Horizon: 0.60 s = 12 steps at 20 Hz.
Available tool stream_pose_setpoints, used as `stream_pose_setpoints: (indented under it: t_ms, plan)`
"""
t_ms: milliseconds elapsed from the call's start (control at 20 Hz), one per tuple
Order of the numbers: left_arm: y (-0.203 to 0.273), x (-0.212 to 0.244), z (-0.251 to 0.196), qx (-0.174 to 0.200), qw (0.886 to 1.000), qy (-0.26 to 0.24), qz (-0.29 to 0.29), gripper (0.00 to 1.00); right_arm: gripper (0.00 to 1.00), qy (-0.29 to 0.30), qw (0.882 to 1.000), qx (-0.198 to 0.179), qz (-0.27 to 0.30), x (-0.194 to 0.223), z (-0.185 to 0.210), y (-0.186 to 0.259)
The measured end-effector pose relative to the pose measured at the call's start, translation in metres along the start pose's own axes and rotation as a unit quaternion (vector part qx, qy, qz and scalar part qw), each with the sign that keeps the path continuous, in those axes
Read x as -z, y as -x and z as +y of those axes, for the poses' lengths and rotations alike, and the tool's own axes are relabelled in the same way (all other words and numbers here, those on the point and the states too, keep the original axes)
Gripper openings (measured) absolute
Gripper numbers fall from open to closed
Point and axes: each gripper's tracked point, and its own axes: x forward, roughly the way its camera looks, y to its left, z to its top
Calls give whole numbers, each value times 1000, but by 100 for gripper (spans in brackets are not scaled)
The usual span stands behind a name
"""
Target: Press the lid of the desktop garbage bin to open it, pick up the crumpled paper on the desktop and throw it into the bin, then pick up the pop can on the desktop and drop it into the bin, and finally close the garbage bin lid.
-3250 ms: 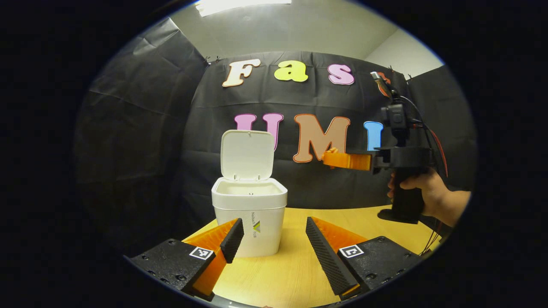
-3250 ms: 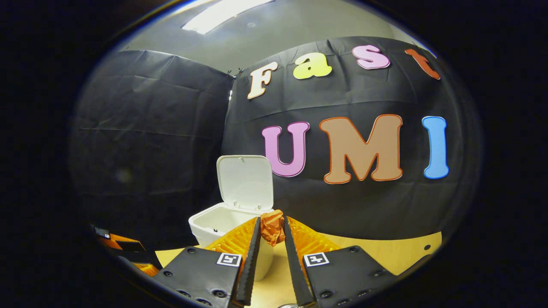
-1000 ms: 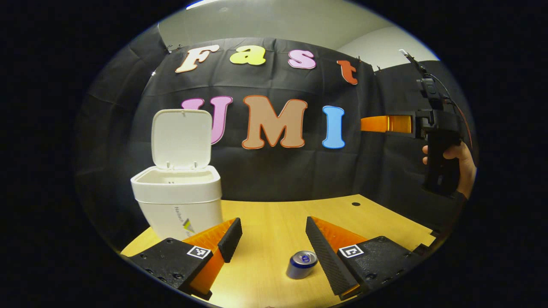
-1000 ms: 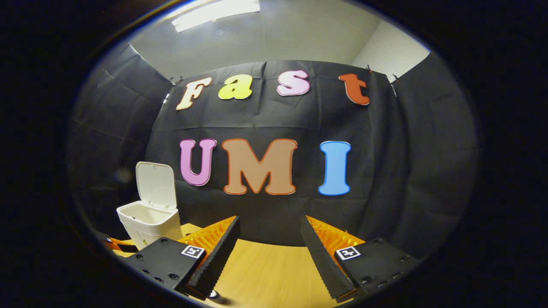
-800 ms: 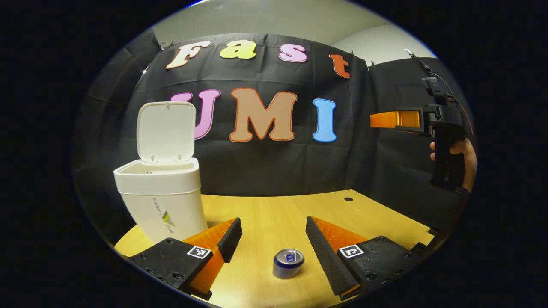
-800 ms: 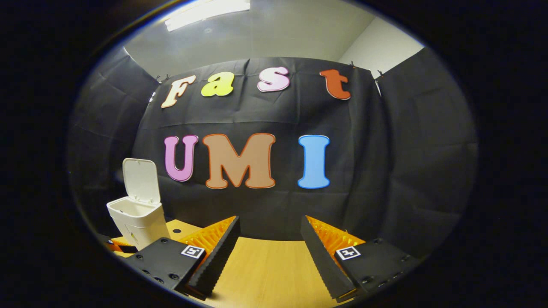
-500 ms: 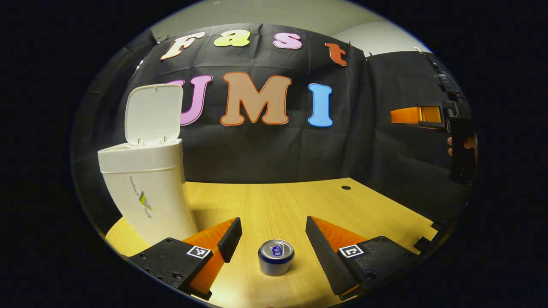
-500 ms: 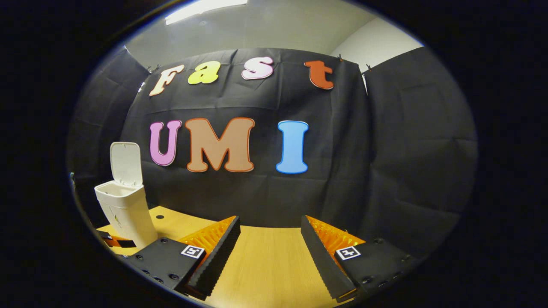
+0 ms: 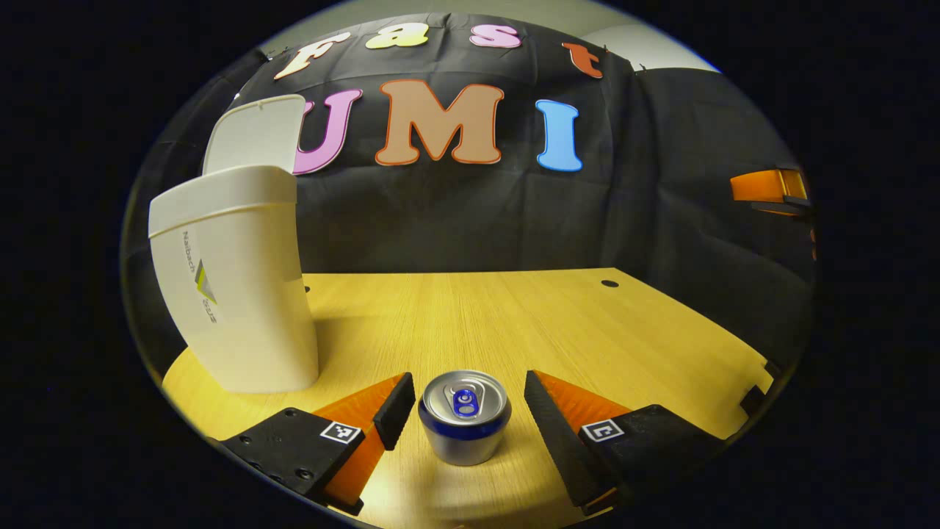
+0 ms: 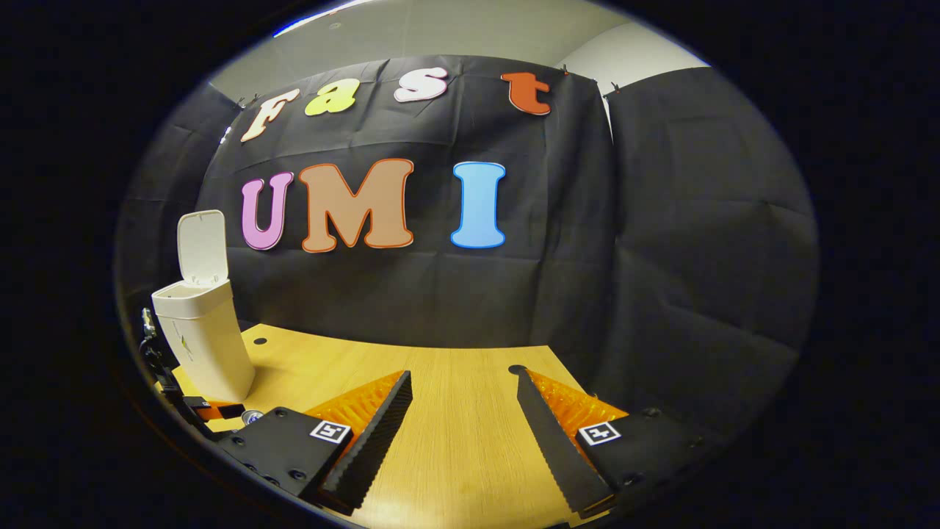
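Left gripper [image 9: 464,400] jaws wide around upright pop can [image 9: 464,415]

Black cloth wall [image 10: 661,220] drapes behind a pale wooden tabletop [image 9: 514,316] with a small round hole [image 9: 609,283]; pale ceiling [image 10: 455,37] above.

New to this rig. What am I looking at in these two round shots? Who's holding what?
No robot arm here: a person holds a two-finger gripper in each hand, and a fisheye camera rides on each, looking along its fingers. In the left gripper view, the left gripper is open with an upright pop can standing between its fingers, not yet pinched. The white bin stands on the wooden table, lid up. The orange piece at the right edge is part of the other gripper. In the right gripper view, the right gripper is open and empty over the table, with the bin far left.
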Motion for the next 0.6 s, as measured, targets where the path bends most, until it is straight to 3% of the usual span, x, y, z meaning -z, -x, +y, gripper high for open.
stream_pose_setpoints:
  t_ms: [200,300,600]
  plan:
    - [-12,22,4,-4,1000,-2,20,91,97,3,1000,-9,25,25,9,3]
    - [-15,18,5,-3,1000,-2,13,77,96,10,999,-14,35,34,16,5]
    - [-5,-20,6,1,1000,-2,-17,76,97,3,999,-32,34,31,32,9]
